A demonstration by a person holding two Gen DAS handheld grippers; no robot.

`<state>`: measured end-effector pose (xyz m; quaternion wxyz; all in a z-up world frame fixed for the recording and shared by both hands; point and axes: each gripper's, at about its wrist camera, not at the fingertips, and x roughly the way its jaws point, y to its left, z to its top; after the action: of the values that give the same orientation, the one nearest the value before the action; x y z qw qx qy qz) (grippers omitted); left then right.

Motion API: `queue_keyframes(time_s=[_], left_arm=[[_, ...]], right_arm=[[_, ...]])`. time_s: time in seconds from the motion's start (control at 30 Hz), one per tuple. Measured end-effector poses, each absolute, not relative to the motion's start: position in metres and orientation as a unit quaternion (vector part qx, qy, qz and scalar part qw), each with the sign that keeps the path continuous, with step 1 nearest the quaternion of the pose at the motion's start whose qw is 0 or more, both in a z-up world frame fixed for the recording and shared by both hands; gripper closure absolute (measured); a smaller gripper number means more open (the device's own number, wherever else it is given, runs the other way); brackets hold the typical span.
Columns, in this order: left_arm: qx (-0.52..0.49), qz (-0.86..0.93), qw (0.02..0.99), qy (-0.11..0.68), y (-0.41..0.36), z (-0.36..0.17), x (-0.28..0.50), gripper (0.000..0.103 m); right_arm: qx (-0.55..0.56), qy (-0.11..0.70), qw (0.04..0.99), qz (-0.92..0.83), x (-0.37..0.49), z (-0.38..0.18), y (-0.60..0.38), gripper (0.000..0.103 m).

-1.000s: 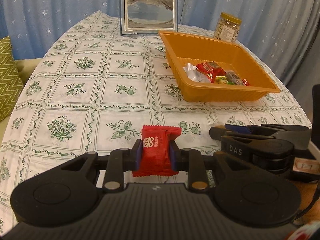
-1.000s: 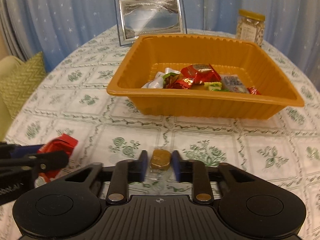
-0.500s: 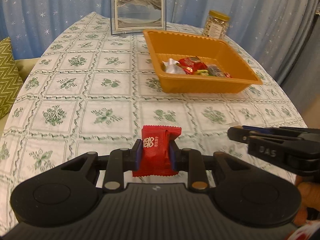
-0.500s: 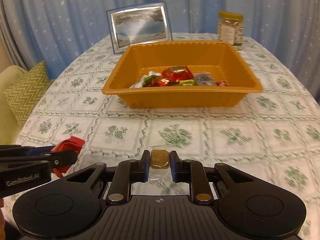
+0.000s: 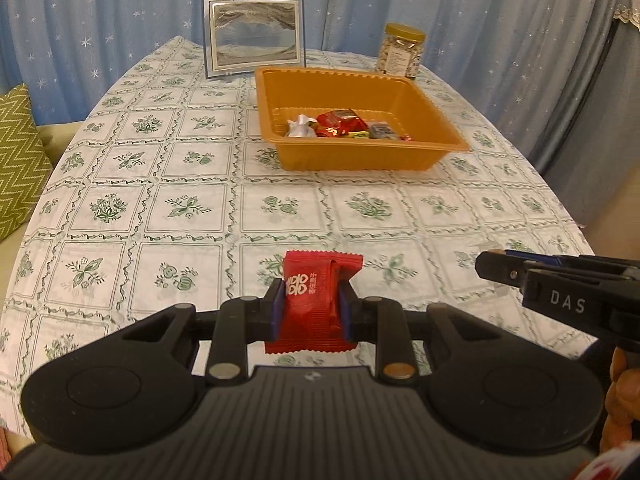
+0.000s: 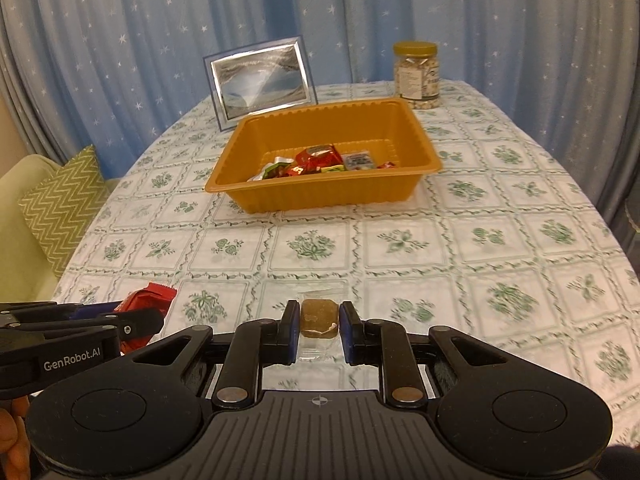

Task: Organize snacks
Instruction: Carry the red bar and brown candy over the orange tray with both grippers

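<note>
The jar (image 6: 416, 76) label is too small to read; the tray's (image 5: 360, 156) near wall hides part of the snacks (image 5: 344, 126); the cushion (image 5: 18, 160) runs off the frame's edge.

You are in a home, at a dining or living-room setting. The worktop (image 5: 200, 216) wears a white cloth printed with green flower squares. Behind it hang blue curtains (image 6: 120, 60) sprinkled with white stars. A framed picture (image 5: 254, 36) stands at the far edge, near a lidded jar (image 6: 416, 76). To your left, a green zigzag cushion (image 6: 60, 208) leans on a pale upholstered seat (image 6: 16, 240).
</note>
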<state>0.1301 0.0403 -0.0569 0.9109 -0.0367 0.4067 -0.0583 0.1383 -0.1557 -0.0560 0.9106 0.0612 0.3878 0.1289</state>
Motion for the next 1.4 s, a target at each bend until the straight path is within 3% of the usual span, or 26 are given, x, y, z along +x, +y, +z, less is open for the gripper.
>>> queue_keyframes(time_s=[1.4], left_arm=[[-0.025,-0.081,0.916,0.391,0.011,-0.033,0.125,0.078]], right_arm=[[0.073,0.382,0.915,0.108,0.134,-0.036,-0.193,0.082]])
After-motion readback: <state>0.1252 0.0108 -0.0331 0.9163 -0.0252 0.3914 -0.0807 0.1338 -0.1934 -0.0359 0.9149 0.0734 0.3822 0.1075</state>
